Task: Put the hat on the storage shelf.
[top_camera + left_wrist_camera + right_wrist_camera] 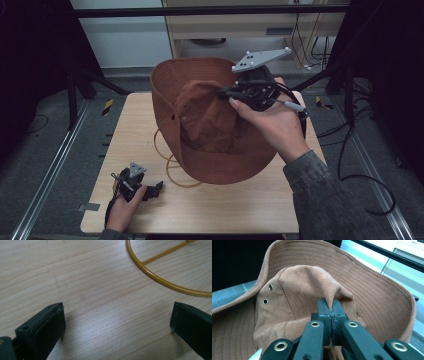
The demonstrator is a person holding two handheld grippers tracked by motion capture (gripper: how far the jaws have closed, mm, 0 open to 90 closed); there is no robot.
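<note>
A brown wide-brimmed hat [205,125] hangs tilted over the middle of the table, its far brim raised. My right gripper [222,93] is shut on a pinched fold of the hat's crown [312,290]; in the right gripper view the jaws meet on that cloth at my right gripper [331,305]. Two metal eyelets [268,294] sit on the crown's side. My left gripper [156,187] lies low at the table's front left, open, with bare wood between its fingers [42,327]. A yellow wire ring [160,277] lies just beyond it.
The light wooden table [240,205] has its front edge close behind my left hand. The yellow wire stand [170,167] pokes out from under the hat's near brim. Cables [360,165] trail on the floor at the right. Metal rails [50,170] run along the left.
</note>
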